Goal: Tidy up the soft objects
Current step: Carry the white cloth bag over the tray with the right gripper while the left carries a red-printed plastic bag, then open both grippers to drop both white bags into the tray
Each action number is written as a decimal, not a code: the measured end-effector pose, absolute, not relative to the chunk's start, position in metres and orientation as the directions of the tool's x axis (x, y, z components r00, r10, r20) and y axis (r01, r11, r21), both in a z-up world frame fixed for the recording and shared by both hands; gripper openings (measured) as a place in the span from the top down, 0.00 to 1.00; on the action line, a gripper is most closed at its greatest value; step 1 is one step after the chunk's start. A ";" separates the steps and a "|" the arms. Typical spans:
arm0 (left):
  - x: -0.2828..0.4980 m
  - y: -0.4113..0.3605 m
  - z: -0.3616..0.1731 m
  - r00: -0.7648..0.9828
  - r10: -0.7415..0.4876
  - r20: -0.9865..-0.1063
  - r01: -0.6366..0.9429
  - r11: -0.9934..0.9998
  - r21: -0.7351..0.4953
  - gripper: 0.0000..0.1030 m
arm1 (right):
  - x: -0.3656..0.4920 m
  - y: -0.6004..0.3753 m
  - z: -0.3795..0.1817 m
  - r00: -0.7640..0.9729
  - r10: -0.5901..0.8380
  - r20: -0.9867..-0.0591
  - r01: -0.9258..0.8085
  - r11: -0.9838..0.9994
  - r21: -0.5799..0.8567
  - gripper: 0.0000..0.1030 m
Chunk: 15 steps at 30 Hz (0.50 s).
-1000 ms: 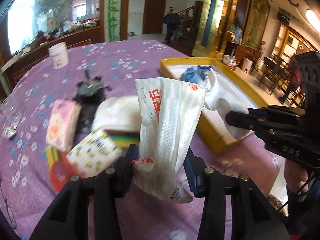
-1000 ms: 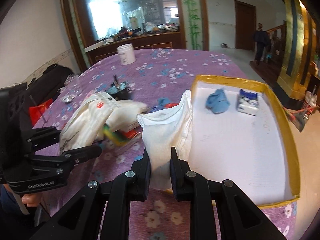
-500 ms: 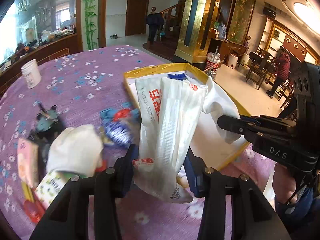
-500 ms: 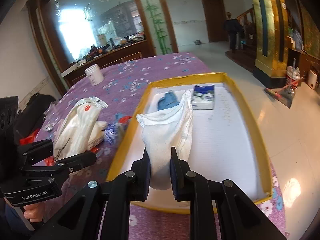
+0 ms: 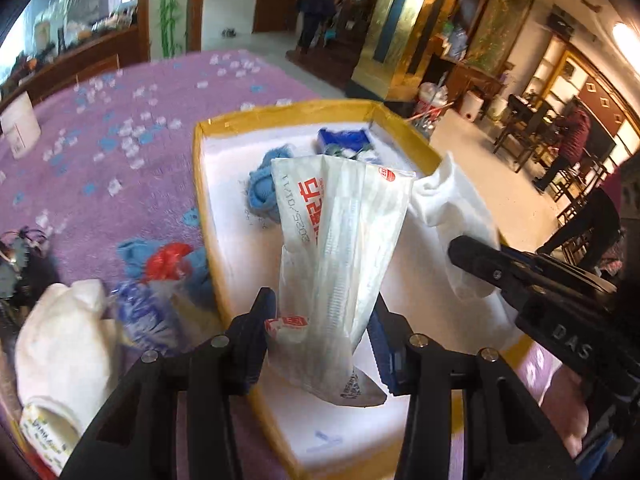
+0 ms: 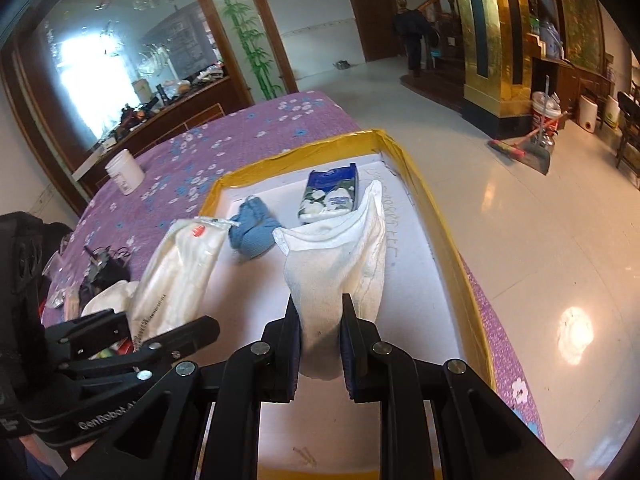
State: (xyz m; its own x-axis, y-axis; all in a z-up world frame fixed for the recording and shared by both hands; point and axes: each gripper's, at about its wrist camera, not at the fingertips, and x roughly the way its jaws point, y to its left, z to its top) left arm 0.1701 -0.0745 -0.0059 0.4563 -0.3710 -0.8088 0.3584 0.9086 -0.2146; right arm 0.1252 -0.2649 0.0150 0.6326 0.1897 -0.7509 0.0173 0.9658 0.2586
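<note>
My left gripper [image 5: 322, 320] is shut on a white plastic pack with red print [image 5: 340, 240] and holds it upright over the yellow-rimmed white tray [image 5: 202, 184]; the pack also shows in the right wrist view [image 6: 180, 272]. My right gripper [image 6: 320, 340] is shut on a white sock [image 6: 340, 256] above the tray [image 6: 440, 232]; the sock also shows in the left wrist view [image 5: 452, 216]. In the tray lie a blue knitted item [image 6: 254, 230] and a blue tissue pack [image 6: 330, 196].
On the purple flowered tablecloth [image 5: 120, 128] left of the tray lie a white sock [image 5: 64, 340], blue and red soft items [image 5: 168, 260] and a dark object [image 6: 100, 272]. A white cup [image 6: 124, 172] stands at the far side. The table edge and floor lie to the right.
Both grippers have moved right and forward, from over the pile on the cloth to over the tray, each still holding its item.
</note>
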 end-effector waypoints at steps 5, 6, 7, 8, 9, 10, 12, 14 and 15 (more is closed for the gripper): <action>0.186 -0.078 -0.026 0.409 -0.396 -0.822 0.349 0.900 -0.260 0.56 | 0.140 -0.266 0.001 0.596 0.183 -0.782 0.039 0.966 0.256 0.82; 0.185 -0.080 -0.027 0.414 -0.400 -0.818 0.363 0.896 -0.255 0.56 | 0.142 -0.265 -0.002 0.589 0.180 -0.788 0.047 0.966 0.256 0.82; 0.183 -0.081 -0.026 0.420 -0.399 -0.815 0.375 0.894 -0.245 0.55 | 0.144 -0.265 -0.003 0.585 0.180 -0.791 0.052 0.965 0.258 0.82; 0.181 -0.082 -0.026 0.428 -0.395 -0.813 0.383 0.894 -0.233 0.55 | 0.146 -0.264 -0.005 0.582 0.181 -0.793 0.056 0.964 0.261 0.81; 0.179 -0.084 -0.026 0.441 -0.388 -0.809 0.390 0.895 -0.217 0.52 | 0.146 -0.264 -0.007 0.579 0.184 -0.794 0.058 0.962 0.265 0.80; 0.176 -0.085 -0.027 0.453 -0.384 -0.805 0.398 0.895 -0.202 0.51 | 0.147 -0.264 -0.009 0.577 0.189 -0.795 0.060 0.960 0.272 0.77; 0.171 -0.087 -0.027 0.471 -0.375 -0.798 0.414 0.893 -0.175 0.49 | 0.145 -0.264 -0.012 0.578 0.203 -0.790 0.057 0.956 0.287 0.70; 0.167 -0.087 -0.026 0.476 -0.390 -0.788 0.427 0.886 -0.181 0.45 | 0.141 -0.264 -0.010 0.588 0.222 -0.778 0.037 0.953 0.300 0.60; 0.165 -0.086 -0.025 0.478 -0.402 -0.781 0.432 0.882 -0.189 0.45 | 0.139 -0.263 -0.008 0.597 0.225 -0.771 0.025 0.954 0.298 0.58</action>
